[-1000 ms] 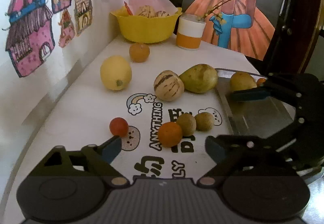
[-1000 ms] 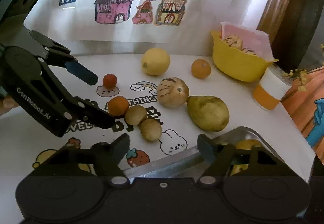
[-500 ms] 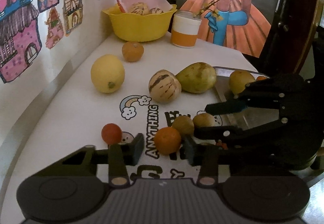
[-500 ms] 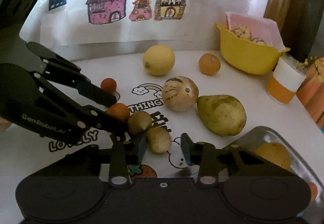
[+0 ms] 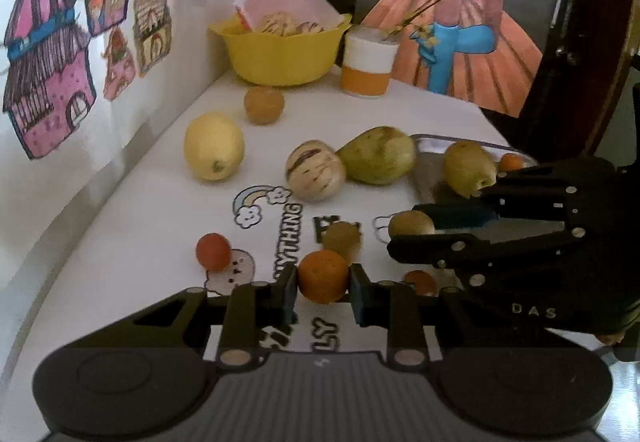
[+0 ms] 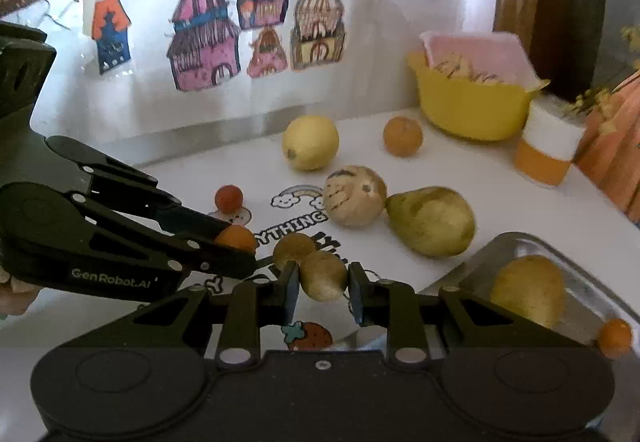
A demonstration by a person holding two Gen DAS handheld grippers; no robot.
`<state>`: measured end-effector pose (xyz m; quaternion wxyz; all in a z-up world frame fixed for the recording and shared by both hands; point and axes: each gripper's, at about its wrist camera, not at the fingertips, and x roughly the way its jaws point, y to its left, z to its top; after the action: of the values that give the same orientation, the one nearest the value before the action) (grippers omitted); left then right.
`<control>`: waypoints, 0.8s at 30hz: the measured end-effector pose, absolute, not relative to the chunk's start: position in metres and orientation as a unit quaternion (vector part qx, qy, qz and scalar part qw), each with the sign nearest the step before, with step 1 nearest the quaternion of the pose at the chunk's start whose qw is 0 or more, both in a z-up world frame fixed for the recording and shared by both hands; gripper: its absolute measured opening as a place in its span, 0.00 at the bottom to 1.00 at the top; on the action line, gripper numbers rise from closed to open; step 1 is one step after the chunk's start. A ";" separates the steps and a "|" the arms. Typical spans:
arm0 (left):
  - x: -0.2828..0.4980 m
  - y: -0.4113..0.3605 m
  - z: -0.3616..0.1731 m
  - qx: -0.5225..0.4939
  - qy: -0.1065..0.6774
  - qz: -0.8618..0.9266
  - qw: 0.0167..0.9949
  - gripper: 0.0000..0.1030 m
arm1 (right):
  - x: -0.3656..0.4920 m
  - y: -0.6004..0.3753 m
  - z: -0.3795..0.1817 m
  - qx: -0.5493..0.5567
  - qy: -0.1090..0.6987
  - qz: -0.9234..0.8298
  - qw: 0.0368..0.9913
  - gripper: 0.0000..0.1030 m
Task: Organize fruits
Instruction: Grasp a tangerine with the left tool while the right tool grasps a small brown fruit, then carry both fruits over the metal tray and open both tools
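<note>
tray (image 6: 496,246) holds a pear (image 6: 528,290) and small orange (image 6: 614,336) — left jaws grip an orange (image 5: 322,276), right a kiwi (image 6: 323,276).

Both grippers close in from wide open. Left gripper (image 5: 323,292) now clamps the orange (image 5: 322,275); right gripper (image 6: 322,292) now clamps a brown fruit (image 6: 323,275). Both advance toward the fruit cluster from their earlier standoff.
</note>
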<state>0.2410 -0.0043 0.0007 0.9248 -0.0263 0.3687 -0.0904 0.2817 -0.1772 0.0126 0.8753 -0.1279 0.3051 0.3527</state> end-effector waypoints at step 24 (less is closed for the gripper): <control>0.261 -0.119 0.021 -0.044 0.351 -0.145 0.924 0.29 | 0.242 -0.332 0.024 -0.063 0.275 0.215 0.935 0.27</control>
<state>0.2610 -0.1193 0.0211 0.9240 -0.0445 0.3508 -0.1453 0.2421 -0.3318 0.0241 0.9350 -0.0627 0.2754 0.2146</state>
